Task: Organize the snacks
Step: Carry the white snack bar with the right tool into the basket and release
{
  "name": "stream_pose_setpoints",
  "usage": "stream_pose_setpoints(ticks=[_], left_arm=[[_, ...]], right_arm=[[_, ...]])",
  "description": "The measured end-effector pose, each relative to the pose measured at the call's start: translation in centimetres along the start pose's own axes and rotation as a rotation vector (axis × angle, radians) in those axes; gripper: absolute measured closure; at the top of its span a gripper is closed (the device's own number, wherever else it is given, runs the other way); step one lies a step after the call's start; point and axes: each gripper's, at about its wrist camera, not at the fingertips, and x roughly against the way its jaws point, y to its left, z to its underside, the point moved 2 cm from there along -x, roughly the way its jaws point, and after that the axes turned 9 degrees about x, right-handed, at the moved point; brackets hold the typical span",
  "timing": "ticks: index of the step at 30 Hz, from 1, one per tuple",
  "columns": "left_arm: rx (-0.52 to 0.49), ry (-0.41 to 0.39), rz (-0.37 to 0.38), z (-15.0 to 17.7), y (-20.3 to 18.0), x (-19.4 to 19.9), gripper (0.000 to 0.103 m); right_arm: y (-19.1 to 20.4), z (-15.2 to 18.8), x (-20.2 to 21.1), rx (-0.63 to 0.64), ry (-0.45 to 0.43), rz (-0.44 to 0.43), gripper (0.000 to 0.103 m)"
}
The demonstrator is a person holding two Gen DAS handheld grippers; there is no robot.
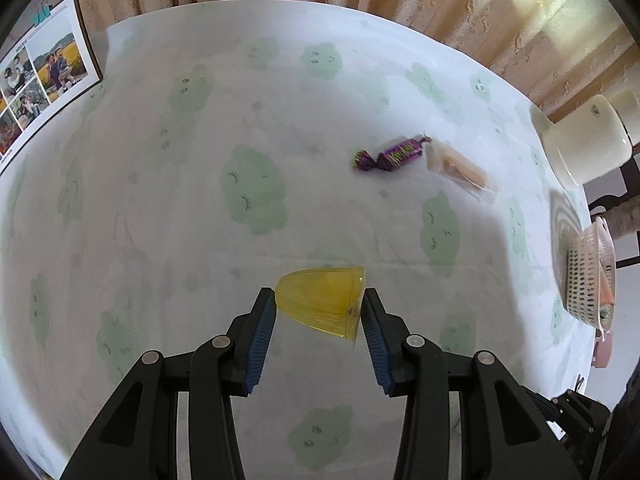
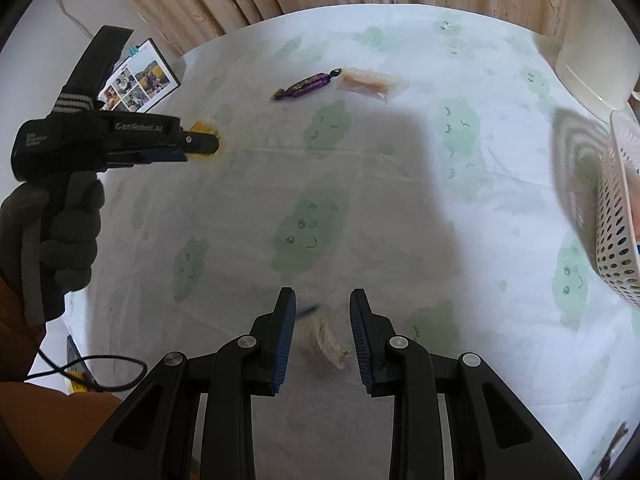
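While the left gripper (image 1: 319, 309) points steeply down at the table (image 1: 160, 200), a yellow jelly cup (image 1: 322, 304) lies on its side between its blue pads (image 1: 260, 344), and the pads press on the cup at both ends — the rim against the right pad, the rounded base against the left. From the right wrist view that same gripper (image 2: 200, 145) shows side-on at the left, carried by a gloved hand (image 2: 60, 236), with a bit of the yellow cup (image 2: 204, 126) peeping past its tip.

The right gripper (image 2: 323, 312) has its jaws drawn close together with a narrow gap between them, and nothing sits clamped there; a pale fuzzy tassel (image 2: 320, 342) shows below in the gap, and whether it touches the pads I cannot tell.

Farther across the cloud-patterned cloth lie a purple wrapped candy (image 1: 390, 154) and, just beside its right end, a pale wafer in a clear wrapper (image 1: 458, 170). At the right edge stands a white perforated basket (image 1: 588, 280), tilted in the view, with a cream jar (image 1: 580, 140) behind it — a photo calendar (image 1: 44, 80) leans at the far left.
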Motion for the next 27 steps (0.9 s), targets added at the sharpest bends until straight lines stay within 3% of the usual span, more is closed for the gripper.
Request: stream_pose_setpoints(ticks=[5,9,16,18,21,27], left_arm=[[-0.01,0.0,0.006,1.0,-0.3,0.9,0.063],[-0.022,-0.002,0.014,1.7,-0.8,1.5,0.063],[-0.024,-0.006,0.013,2.9,-0.7,2.6,0.063],[-0.018,-0.006,0.011,3.1,-0.7,2.7,0.063],[-0.018,-0.006,0.012,3.2,-0.6,2.9,0.063],[-0.02,-0.013,0.017,4.1,-1.2,3.5,0.063]], right_arm=[[-0.2,0.9,-0.8,-0.004,0.04,-0.019,0.073],[0.9,1.9,-1.9,0.056,0.07,-0.026,0.056],[2.8,2.9,-3.5,0.194,0.094,0.057,0.055],[2.9,3.0,-3.6,0.201,0.09,0.07,0.058],[2.2,3.2,-3.5,0.186,0.093,0.111,0.079],[-0.6,3.6,-1.8,0.034,0.058,0.061,0.079]])
